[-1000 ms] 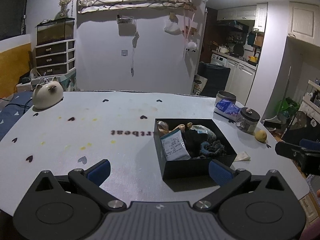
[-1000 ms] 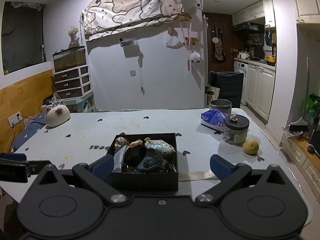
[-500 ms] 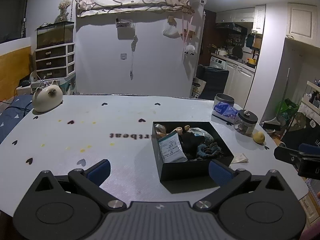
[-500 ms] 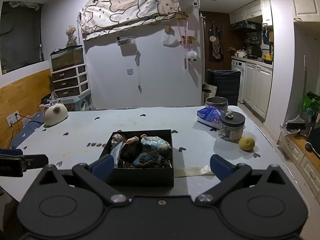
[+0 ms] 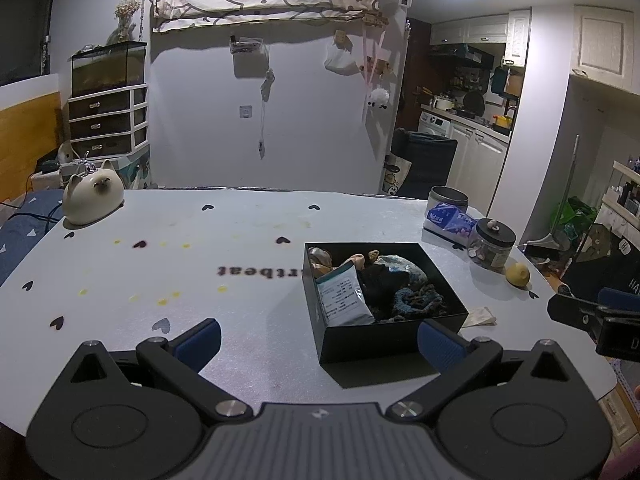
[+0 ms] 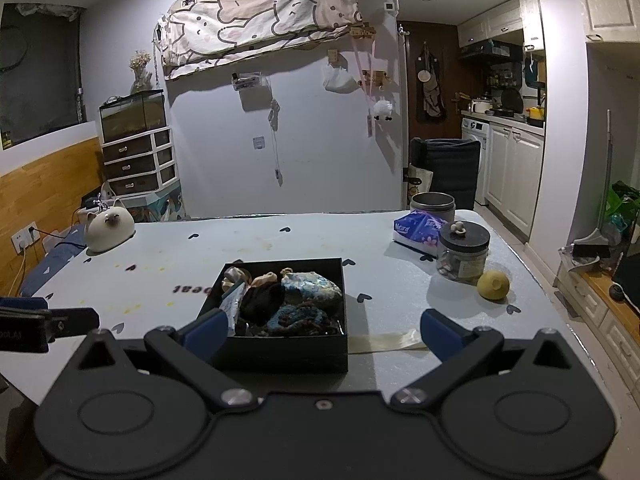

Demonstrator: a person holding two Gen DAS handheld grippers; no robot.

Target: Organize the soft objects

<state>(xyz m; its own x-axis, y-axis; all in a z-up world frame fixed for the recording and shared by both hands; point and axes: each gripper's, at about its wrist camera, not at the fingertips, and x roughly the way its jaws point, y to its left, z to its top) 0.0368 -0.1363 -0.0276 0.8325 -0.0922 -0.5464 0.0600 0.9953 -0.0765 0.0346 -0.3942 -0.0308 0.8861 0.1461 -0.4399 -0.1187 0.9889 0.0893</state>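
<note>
A black open box (image 5: 384, 342) stands on the white table (image 5: 200, 272); it also shows in the right wrist view (image 6: 280, 354). It holds soft items: a white packet (image 5: 343, 300), a black cloth (image 6: 262, 300), a blue knitted piece (image 6: 296, 318), a pale blue bundle (image 6: 312, 286) and beige pieces. My left gripper (image 5: 318, 338) is open and empty, hovering before the box's left front. My right gripper (image 6: 318, 330) is open and empty, just in front of the box.
A cat-shaped ceramic lamp (image 5: 93, 198) sits at the far left. At the right stand a tissue pack (image 6: 418, 230), a metal tin (image 6: 432, 204), a glass jar with black lid (image 6: 464, 254) and a yellow round object (image 6: 493, 285). A paper strip (image 6: 386, 342) lies beside the box.
Both grippers have drawn back and risen slightly from the box; the views tilt a little. Both stay open and empty. Nothing on the table has moved.
</note>
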